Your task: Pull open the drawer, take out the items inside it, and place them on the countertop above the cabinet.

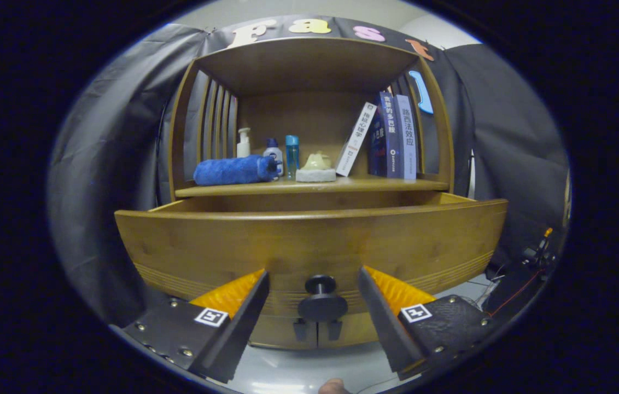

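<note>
A wooden drawer [309,241] stands pulled out from the cabinet, its front panel close ahead of me. Its round black knob [320,298] sits between my two fingers, with a clear gap on each side. My gripper [314,276] is open and touches nothing. The drawer's inside is hidden behind its front panel. Above the drawer runs the wooden countertop [386,185], which carries a rolled blue towel [235,169], a white pump bottle [243,143], two small bottles [282,153], a pale figure on a block [316,167] and several books [389,137].
A slatted wooden hutch [309,63] roofs the countertop. Black cloth walls stand to both sides. Cables and small gear [533,254] lie low on the right. A fingertip [334,387] shows below the fingers.
</note>
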`<control>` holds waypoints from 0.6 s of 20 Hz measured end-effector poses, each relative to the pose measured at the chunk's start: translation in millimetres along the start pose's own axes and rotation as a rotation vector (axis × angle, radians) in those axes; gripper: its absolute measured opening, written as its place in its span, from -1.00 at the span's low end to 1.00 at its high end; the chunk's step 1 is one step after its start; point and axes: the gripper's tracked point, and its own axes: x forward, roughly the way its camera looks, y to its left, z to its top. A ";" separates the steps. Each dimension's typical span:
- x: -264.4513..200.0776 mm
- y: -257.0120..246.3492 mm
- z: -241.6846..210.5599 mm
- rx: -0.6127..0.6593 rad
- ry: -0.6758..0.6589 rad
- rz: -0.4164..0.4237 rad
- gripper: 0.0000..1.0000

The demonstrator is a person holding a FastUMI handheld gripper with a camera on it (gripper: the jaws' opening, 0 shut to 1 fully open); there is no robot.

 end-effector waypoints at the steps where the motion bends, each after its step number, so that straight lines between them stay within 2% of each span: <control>1: 2.1 0.8 3.4 0.020 -0.006 -0.001 0.97; 7: 23.8 7.3 7.8 0.025 0.024 -0.002 0.98; 12: 59.4 10.0 14.8 0.035 0.030 -0.013 0.98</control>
